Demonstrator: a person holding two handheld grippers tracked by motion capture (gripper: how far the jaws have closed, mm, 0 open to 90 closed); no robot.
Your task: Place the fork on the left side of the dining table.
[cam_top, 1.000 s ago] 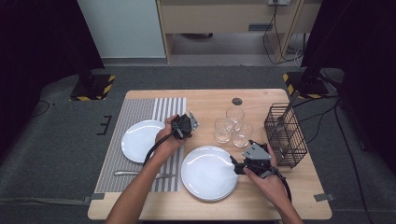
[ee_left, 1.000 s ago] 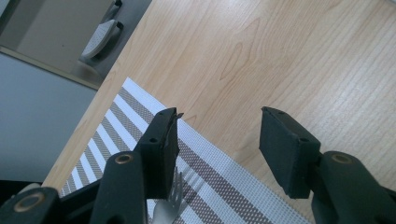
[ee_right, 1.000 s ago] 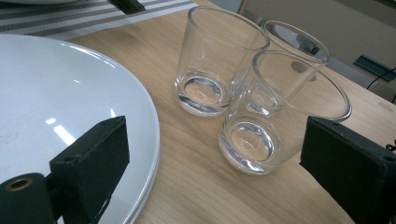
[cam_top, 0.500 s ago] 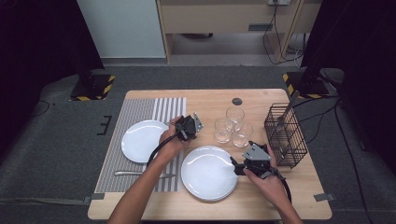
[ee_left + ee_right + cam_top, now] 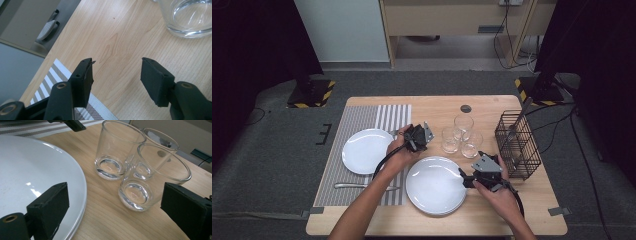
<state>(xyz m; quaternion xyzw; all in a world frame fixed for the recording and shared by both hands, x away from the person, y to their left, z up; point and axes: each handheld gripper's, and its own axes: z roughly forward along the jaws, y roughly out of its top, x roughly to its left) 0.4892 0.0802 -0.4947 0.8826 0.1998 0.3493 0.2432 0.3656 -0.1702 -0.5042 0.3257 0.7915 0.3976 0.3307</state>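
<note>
Glasses (image 5: 462, 135), three clustered on the counter (image 5: 512, 210), are flanked: left gripper (image 5: 116, 72), jaws spread and just widened, empty beside them; right gripper (image 5: 112, 202), jaws spread, faces the nearest.

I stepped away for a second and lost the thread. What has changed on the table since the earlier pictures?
The left gripper has eased a little toward the three glasses, and its jaws have just been opening with nothing between them. The right gripper stays open beside the near plate. The glasses, both plates and the wire basket have not moved.
</note>
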